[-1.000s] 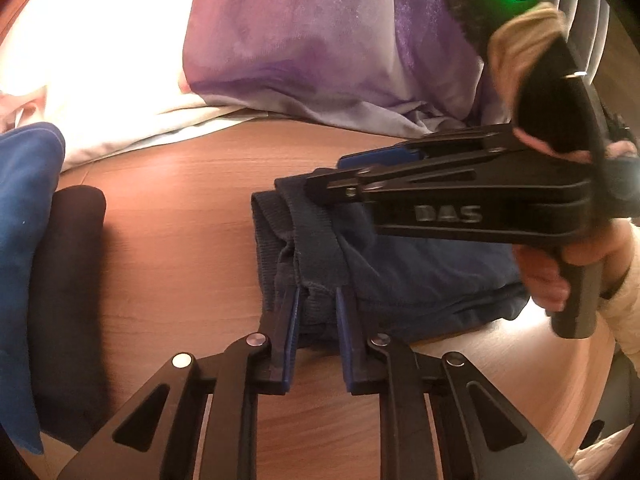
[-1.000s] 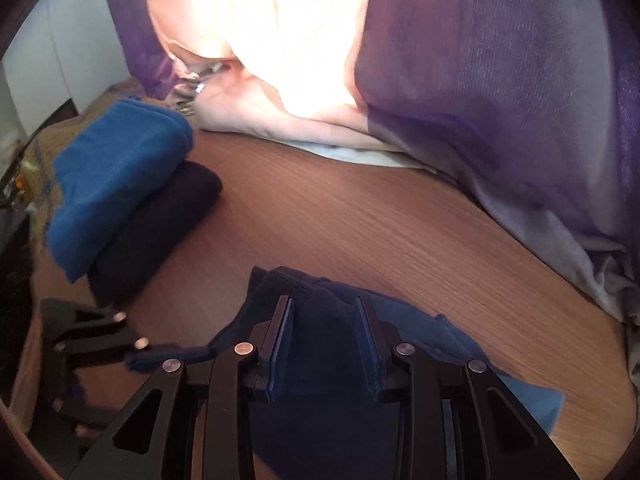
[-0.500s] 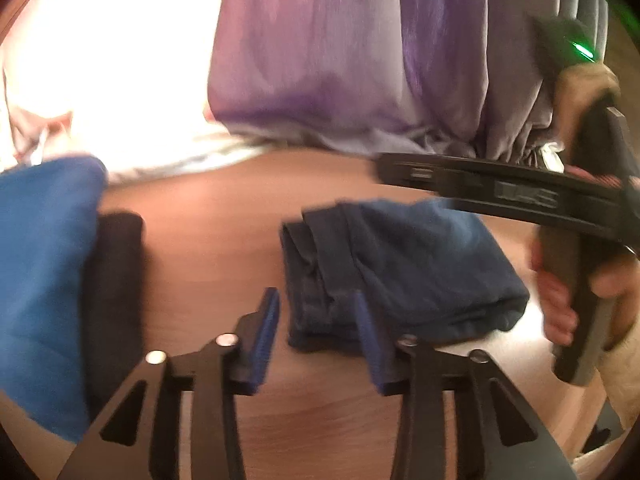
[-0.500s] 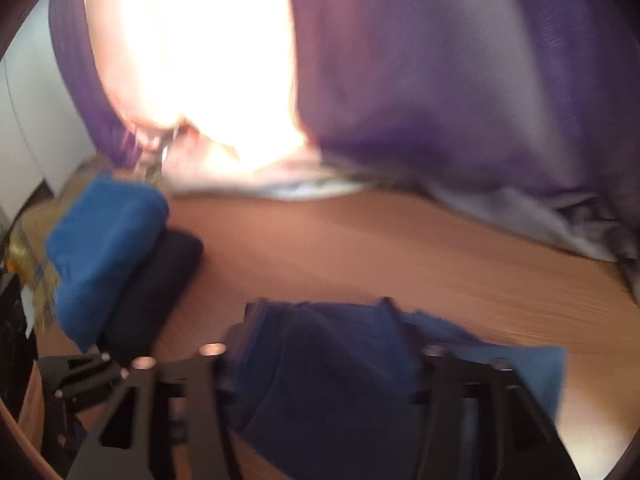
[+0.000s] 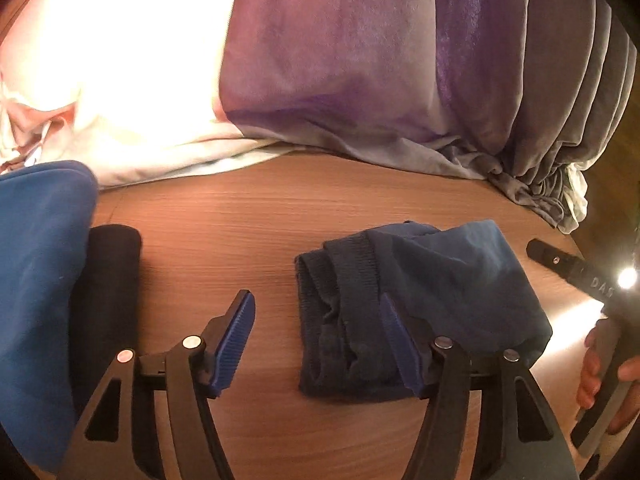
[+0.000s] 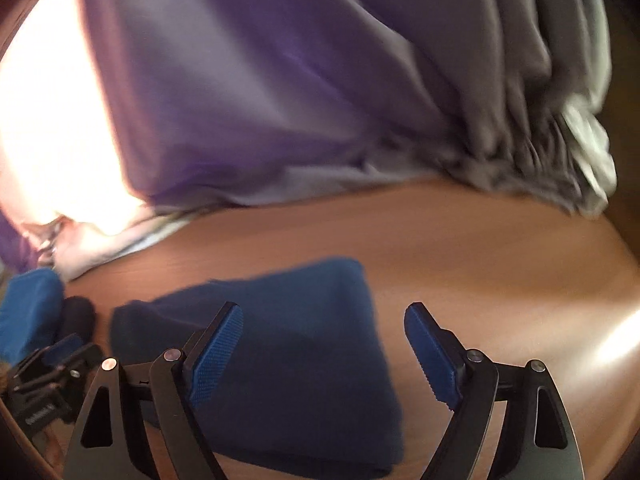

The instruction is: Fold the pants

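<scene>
While both tools gape wide (holding nothing), folded pants (image 5: 420, 300) lie flat.

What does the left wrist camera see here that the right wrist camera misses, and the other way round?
Only the left wrist view shows the ribbed waistband of the folded navy pants, and the person's right hand on the other tool's handle. Only the right wrist view shows the right gripper with its jaws spread wide, above the pants' right edge. Both show the pants lying free on the wooden table, the bright blue folded cloth atop a black one to the left, the purple curtain, and the open left gripper.
</scene>
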Tool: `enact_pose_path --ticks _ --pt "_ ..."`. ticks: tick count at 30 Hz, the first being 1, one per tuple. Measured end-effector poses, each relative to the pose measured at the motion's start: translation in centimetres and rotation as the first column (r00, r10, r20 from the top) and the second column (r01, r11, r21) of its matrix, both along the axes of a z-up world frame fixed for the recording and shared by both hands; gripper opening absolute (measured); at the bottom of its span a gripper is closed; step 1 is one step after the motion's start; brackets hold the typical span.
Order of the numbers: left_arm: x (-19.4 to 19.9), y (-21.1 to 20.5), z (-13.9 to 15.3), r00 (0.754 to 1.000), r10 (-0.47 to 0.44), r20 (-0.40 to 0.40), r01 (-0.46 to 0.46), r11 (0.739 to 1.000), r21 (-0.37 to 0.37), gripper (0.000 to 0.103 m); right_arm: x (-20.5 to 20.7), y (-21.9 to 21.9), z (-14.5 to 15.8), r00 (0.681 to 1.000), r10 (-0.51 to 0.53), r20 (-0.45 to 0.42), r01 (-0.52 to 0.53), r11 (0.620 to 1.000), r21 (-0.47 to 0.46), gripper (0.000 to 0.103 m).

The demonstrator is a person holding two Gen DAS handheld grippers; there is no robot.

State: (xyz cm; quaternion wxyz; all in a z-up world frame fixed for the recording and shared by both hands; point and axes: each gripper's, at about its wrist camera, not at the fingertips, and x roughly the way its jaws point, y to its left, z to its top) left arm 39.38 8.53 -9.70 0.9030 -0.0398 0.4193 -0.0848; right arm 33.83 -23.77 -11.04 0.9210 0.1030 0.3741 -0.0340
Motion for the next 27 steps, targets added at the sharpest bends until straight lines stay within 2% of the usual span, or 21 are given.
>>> enact_pose_path --ticks 3,8,13,17,21,22,26,27 --pt "0.8 -0.8 -0.6 0.999 -0.027 -0.019 0.027 0.999 -0.017 0.067 0.5 -1.2 -1.5 0.999 -0.025 -0.032 0.026 0.999 0.025 0.084" --pt "2.6 -1.1 -2.7 0.995 -0.028 -0.093 0.022 0.998 -0.064 0.067 1.3 -1.6 -3.7 0.996 0.007 -0.086 -0.002 0.998 0.063 0.084" --pt "2.5 -0.8 -4.0 0.992 -0.015 -0.125 0.008 0.998 -0.056 0.076 1.5 -1.8 -4.6 0.995 -0.004 -0.102 0.008 0.999 0.043 0.084" --pt "1.5 -0.4 -4.0 0.99 -0.004 -0.141 0.0 0.999 -0.033 0.081 1.4 -1.7 -4.7 0.994 0.009 -0.108 -0.006 1.0 0.022 0.084" --pt "0.5 -0.8 -2.2 0.995 -0.009 -0.096 0.013 0.999 0.034 0.077 1.0 -1.4 -3.7 0.997 0.024 -0.07 -0.023 1.0 0.016 0.084" --pt "0.1 -0.9 -1.6 0.997 -0.014 -0.07 0.016 0.999 0.032 0.072 0.9 -1.3 -3.4 0.998 0.027 -0.061 -0.025 1.0 0.018 0.084" --pt "-0.2 -1.1 -0.6 0.997 -0.068 -0.035 0.068 0.998 0.002 0.061 0.8 -1.1 -2.7 0.998 0.04 -0.042 -0.038 0.998 0.04 0.084" --pt "-0.2 -1.1 -0.6 0.997 -0.069 -0.031 0.069 0.998 0.003 0.054 0.7 -1.0 -2.5 0.998 0.041 -0.039 -0.04 0.998 0.041 0.084"
